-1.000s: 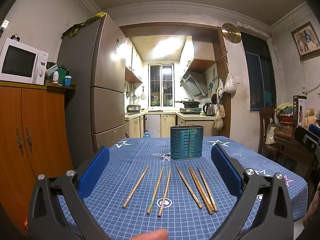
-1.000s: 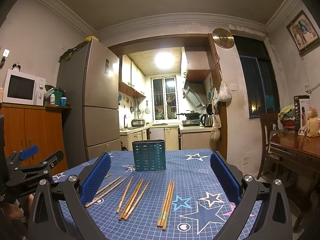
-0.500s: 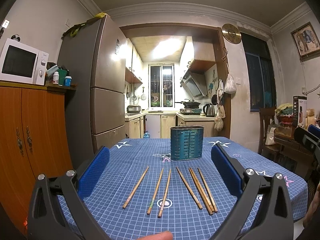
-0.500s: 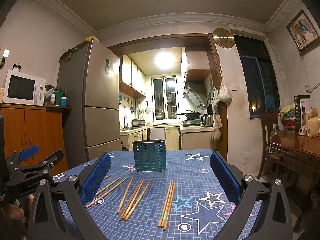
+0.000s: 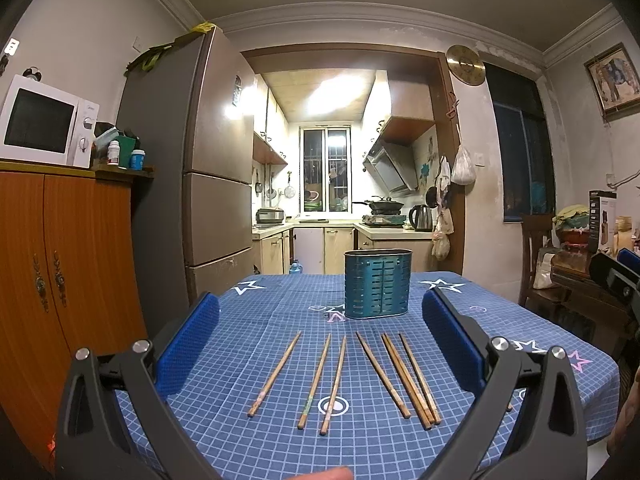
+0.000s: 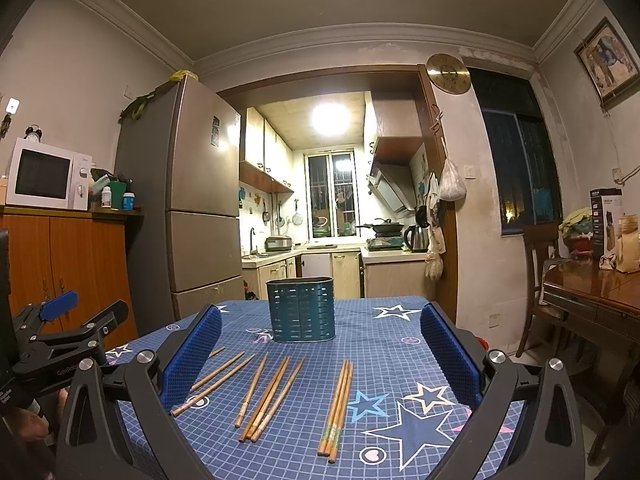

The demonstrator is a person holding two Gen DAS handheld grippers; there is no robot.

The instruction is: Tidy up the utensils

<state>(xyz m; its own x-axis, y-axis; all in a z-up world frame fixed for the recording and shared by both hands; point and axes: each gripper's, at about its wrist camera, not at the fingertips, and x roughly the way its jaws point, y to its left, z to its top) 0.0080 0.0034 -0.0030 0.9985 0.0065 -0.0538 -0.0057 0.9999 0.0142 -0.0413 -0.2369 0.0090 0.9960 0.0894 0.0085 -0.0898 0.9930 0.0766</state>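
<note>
Several wooden chopsticks [image 5: 332,376] lie side by side on the blue star-patterned tablecloth [image 5: 264,312]; in the right wrist view the chopsticks [image 6: 272,392] spread across the near half of the cloth. A teal perforated utensil holder [image 5: 378,284] stands upright behind them, and the holder [image 6: 301,310] looks empty. My left gripper [image 5: 320,344] hovers open above the near chopsticks, touching nothing. My right gripper [image 6: 320,356] is open too, over the chopsticks, with nothing between its blue pads [image 6: 448,356]. The left gripper's body [image 6: 60,344] shows at the left edge of the right wrist view.
A tall fridge [image 5: 208,184] and an orange cabinet [image 5: 60,264] with a microwave [image 5: 44,122] stand left of the table. A dark wooden table [image 6: 596,284] and a chair [image 6: 540,276] sit to the right. A kitchen doorway lies behind.
</note>
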